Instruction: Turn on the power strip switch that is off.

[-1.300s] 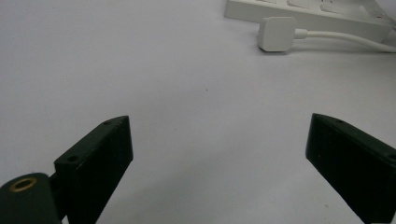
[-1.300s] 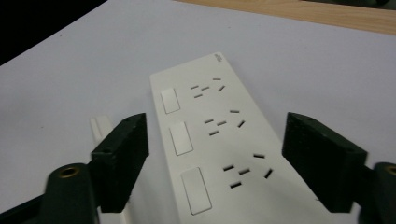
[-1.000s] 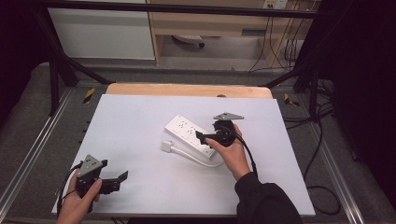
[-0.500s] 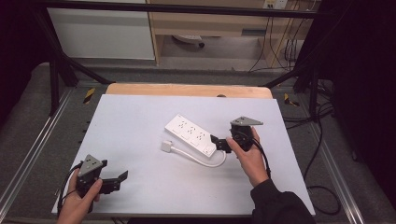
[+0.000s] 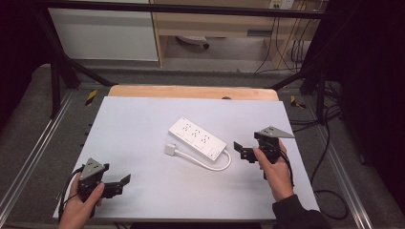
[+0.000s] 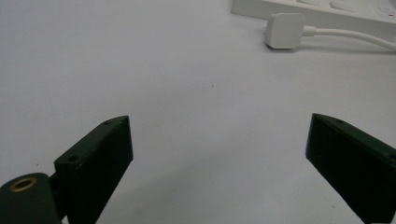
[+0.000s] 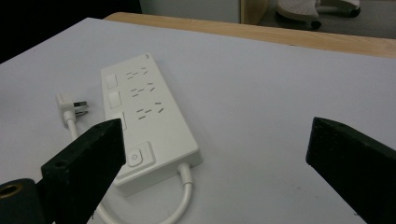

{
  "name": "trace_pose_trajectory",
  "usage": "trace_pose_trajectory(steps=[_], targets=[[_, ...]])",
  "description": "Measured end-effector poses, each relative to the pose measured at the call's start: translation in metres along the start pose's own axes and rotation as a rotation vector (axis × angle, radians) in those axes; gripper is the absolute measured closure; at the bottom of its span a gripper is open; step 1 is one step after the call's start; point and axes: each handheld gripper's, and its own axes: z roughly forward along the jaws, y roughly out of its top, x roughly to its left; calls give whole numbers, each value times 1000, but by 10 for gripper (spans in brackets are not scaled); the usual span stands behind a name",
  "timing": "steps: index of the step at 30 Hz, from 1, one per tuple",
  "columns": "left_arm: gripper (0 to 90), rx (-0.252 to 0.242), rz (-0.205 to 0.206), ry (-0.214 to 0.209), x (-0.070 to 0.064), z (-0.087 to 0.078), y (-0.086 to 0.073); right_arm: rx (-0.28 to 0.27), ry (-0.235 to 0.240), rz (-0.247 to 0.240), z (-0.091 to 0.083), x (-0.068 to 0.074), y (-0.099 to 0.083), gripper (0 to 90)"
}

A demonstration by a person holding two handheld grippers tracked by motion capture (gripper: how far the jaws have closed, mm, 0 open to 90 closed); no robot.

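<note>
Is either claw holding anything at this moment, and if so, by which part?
Nothing is held. The left claw and the right claw both stand open over the table, clear of the power strip and its plug.

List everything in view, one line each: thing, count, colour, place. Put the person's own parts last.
White plastic power strip: one, white, middle of the table, lying flat.
White plug: one, white, on the table beside the strip's near-left side, joined to it by a curved white cord.
White-topped table: one, white top with a wooden far edge.
Left gripper: one, black, near-left of the table, fingers apart, holding nothing.
Right gripper: one, black, right of the strip, fingers apart, holding nothing.
</note>
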Motion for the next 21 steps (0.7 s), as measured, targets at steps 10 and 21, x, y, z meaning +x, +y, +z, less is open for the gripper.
trace_pose_trajectory(steps=[10,21], targets=[[73,2,4,1,0,0,0,-28,-64,-25,-26,-22,-25,43],[73,0,7,-2,0,0,0,23,-99,-1,-45,-42,-73,40]])
